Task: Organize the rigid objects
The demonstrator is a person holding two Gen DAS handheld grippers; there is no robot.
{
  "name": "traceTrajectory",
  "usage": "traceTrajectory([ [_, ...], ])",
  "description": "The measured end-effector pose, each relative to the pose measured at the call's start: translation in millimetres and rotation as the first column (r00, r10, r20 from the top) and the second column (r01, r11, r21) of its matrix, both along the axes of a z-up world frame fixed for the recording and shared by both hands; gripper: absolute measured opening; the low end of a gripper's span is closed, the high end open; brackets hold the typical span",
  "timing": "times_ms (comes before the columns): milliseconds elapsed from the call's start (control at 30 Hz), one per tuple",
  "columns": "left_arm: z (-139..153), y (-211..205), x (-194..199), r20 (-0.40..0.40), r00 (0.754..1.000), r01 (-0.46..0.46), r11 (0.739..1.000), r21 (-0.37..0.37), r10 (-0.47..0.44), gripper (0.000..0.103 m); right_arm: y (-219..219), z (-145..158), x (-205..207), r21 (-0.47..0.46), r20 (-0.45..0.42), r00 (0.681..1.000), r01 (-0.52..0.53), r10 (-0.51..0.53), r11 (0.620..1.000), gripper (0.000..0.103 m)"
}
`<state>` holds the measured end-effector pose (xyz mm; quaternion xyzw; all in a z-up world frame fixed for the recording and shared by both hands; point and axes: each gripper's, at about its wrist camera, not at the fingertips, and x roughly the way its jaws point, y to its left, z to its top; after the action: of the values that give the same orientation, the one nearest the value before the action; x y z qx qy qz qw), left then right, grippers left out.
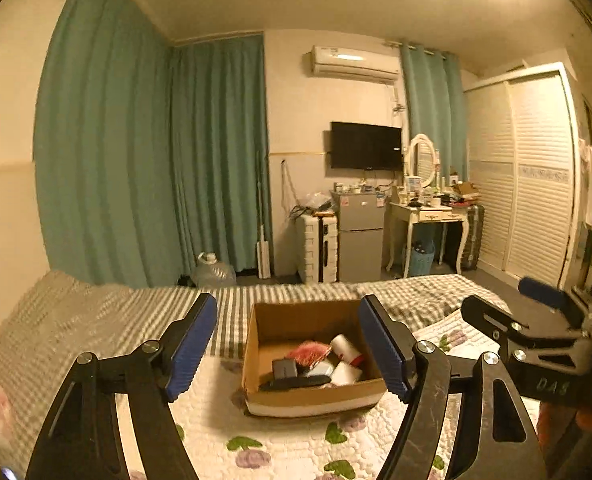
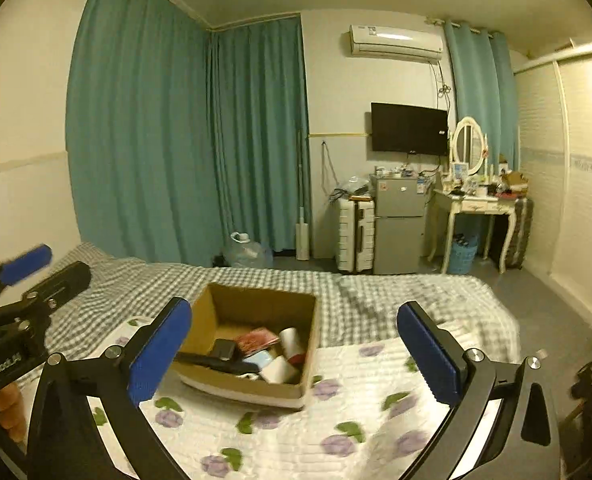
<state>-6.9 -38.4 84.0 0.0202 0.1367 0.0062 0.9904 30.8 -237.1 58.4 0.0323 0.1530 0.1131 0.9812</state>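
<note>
An open cardboard box (image 1: 273, 326) sits on the bed; it also shows in the right wrist view (image 2: 255, 304). Inside lie several items: a white cylinder with a red end (image 1: 346, 348), a red packet (image 1: 308, 351), a dark block (image 1: 284, 369) and a long black object (image 1: 296, 382). My left gripper (image 1: 287, 350) is open and empty, held above the bed in front of the box. My right gripper (image 2: 293, 356) is open and empty, near the box's right front. Each gripper shows at the edge of the other's view.
The bed has a floral quilt (image 2: 336, 420) in front and a checked sheet (image 2: 376, 300) behind. Beyond the bed are teal curtains (image 2: 143, 140), a water jug (image 2: 247, 254), a white suitcase (image 2: 356, 240), a small fridge (image 2: 400, 224), a dressing table (image 2: 476, 204) and a louvred wardrobe (image 1: 528, 176).
</note>
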Motion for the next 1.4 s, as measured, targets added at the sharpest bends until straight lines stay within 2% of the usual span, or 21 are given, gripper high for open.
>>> traceTrajectory([
  [167, -53.3, 7.3, 16.3, -0.065, 0.997, -0.040, 0.999, 0.036, 0.042, 0.076, 14.6, -47.0, 17.5, -0.047, -0.041, 0.999, 0.028, -0.030, 0.999, 0.103],
  [333, -71.9, 15.9, 25.4, -0.099, 0.994, -0.034, 0.999, 0.024, 0.036, 0.076, 22.6, -66.1, 29.1, -0.083, -0.055, 0.997, 0.051, -0.056, 0.995, 0.103],
  [567, -75.2, 24.4, 24.5, -0.110, 0.993, -0.049, 0.999, 0.004, 0.049, 0.076, 20.2, -72.2, 31.1, -0.082, -0.059, 0.995, 0.071, -0.076, 0.994, 0.103],
  [767, -73.6, 21.9, 22.4, -0.101, 0.994, -0.048, 0.999, 0.009, 0.049, 0.076, 20.6, -68.1, 25.7, -0.088, -0.034, 0.996, 0.079, -0.082, 0.993, 0.103],
  [1400, -76.8, 22.8, 23.8, -0.114, 0.992, -0.049, 0.999, 0.014, 0.050, 0.076, 20.4, -73.2, 28.7, -0.085, -0.047, 0.995, 0.084, -0.088, 0.993, 0.103],
])
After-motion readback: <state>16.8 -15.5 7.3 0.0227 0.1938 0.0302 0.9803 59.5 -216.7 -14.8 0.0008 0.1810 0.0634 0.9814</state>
